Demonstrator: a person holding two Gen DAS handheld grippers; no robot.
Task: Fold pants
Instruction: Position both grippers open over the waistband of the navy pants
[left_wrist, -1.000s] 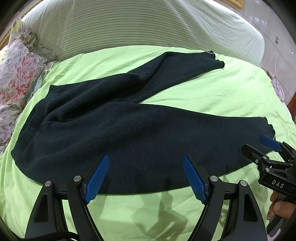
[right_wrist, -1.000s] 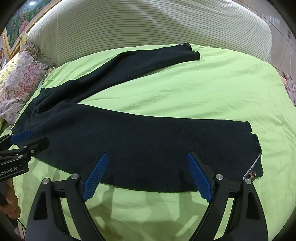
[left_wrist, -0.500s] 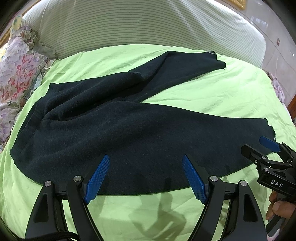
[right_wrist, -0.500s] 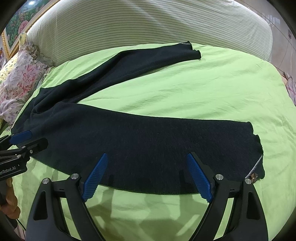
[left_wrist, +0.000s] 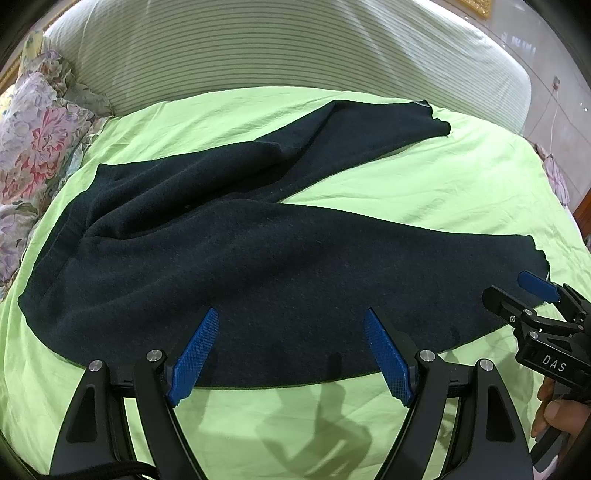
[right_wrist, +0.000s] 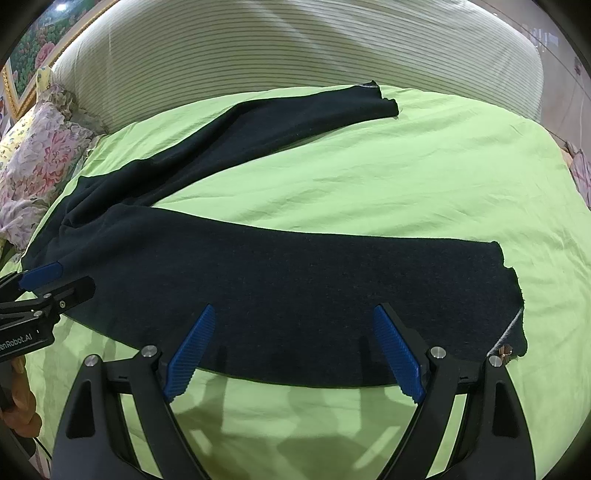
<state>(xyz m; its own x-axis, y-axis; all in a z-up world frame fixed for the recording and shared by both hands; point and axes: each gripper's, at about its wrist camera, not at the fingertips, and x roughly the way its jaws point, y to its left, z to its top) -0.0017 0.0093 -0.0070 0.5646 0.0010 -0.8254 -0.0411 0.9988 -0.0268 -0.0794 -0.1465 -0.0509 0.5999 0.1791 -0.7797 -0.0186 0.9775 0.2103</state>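
Dark navy knit pants (left_wrist: 258, 258) lay spread flat on a lime-green bedsheet (left_wrist: 443, 184), waist end toward the left by a floral-print pillow (left_wrist: 33, 155). The two legs ran off to the right in a V: the far leg angled up toward a pale striped padded headboard (left_wrist: 295, 48), the near leg lay across the front, and its cuff ended at the right side of the sheet. Some soft folds showed near the crotch and waist; otherwise the cloth was flat.

Left gripper (left_wrist: 291, 354), black frame with blue ribbed pads, hovered over the lower edge of the near leg, close to the waist half. Jaws were spread wide with nothing between the pads, only pants and sheet seen beyond them.

Right gripper (right_wrist: 295, 347), same build, hung over the near leg's lower edge further toward the cuff. Jaws were also spread wide, pinching nothing. A small light tag (right_wrist: 504, 349) showed at the cuff's lower corner, just beside the right finger.

In the left wrist view the right gripper sat at the right edge, a person's hand (left_wrist: 557, 413) on its handle. Gripper shadows fell on the sheet in front of the pants.
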